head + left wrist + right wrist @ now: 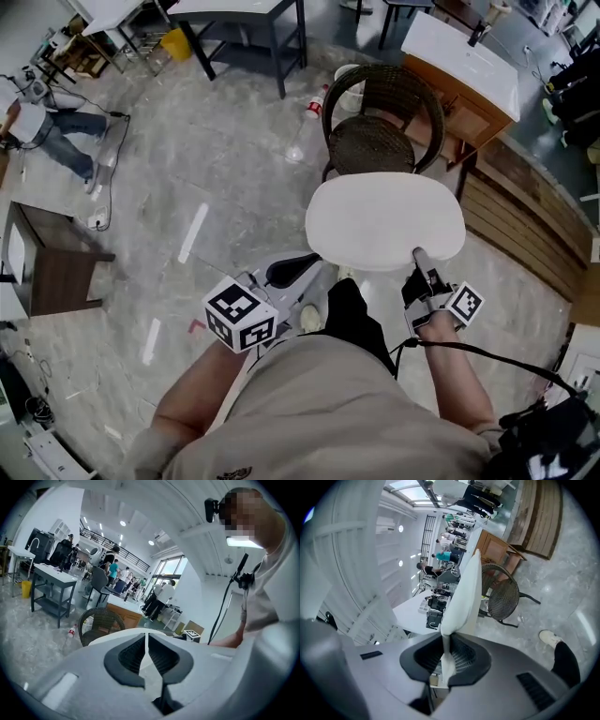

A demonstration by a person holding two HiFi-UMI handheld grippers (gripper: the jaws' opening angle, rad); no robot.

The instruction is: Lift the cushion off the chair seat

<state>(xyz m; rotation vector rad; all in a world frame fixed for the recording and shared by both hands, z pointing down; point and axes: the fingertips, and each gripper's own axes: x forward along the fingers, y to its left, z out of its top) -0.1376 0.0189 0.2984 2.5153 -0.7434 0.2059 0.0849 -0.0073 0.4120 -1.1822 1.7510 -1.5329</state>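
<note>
Here, a white cushion (384, 220) is held level in the air, clear of the dark wicker chair (380, 141) that stands just beyond it on the pale stone floor (216, 169). The right gripper (420, 255) pinches the cushion's near edge, fabric squeezed between its pads. The left gripper (309, 265) sits at the cushion's near left edge, jaws pressed almost together; whether they catch any fabric cannot be told. People (114, 570) stand farther back.
</note>
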